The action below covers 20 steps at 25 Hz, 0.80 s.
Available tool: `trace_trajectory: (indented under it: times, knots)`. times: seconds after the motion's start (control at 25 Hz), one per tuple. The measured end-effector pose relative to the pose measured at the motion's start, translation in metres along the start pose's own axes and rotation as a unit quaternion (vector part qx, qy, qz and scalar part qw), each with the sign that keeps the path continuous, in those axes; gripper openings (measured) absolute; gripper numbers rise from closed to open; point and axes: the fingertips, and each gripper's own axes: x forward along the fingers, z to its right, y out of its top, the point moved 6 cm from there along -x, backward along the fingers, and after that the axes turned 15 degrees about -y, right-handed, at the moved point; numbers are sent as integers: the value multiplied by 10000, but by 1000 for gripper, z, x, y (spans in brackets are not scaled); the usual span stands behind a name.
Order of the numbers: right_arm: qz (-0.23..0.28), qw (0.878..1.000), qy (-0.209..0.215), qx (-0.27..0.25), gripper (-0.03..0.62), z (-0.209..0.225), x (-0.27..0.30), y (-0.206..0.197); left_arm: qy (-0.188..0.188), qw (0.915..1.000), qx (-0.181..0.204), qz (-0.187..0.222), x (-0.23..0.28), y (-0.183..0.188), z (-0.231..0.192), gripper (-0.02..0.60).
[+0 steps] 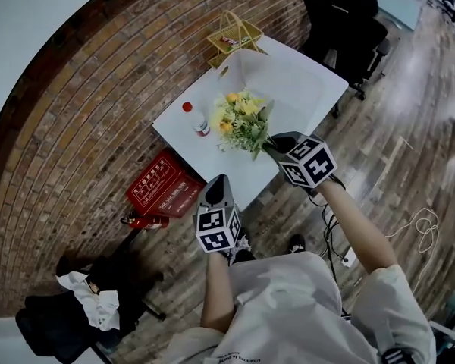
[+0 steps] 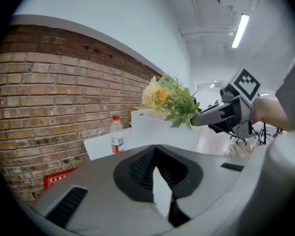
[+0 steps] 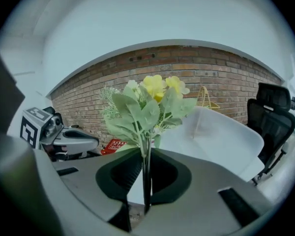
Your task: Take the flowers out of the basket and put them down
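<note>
Right gripper (image 1: 271, 144) pinches the thin bundled stems of the yellow-and-green flower bouquet (image 1: 241, 120), held over the white square table (image 1: 303, 82) at 6 o'clock from the yellow wire basket (image 1: 233, 35); judged light, limp and crushable, so grip stems only; left gripper (image 1: 218, 184) closed, empty.

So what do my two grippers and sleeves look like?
The left gripper and right gripper are grey moulded shells with black ribbed jaws, each bearing a cube of black-and-white square markers. You wear a pale short-sleeved shirt.
</note>
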Motion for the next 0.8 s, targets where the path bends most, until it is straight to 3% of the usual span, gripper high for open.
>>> trace_trajectory:
  times: [0.48,0.8]
  knots:
    - [-903,9949,-453,-76,61,-84,104,-58,-842,9960,289,-123,-14,14,-92,25]
    - [-1377,9850,-988,335,61,-107,169,-103,-1018,9942,60,-336,-22,-9,-124,25]
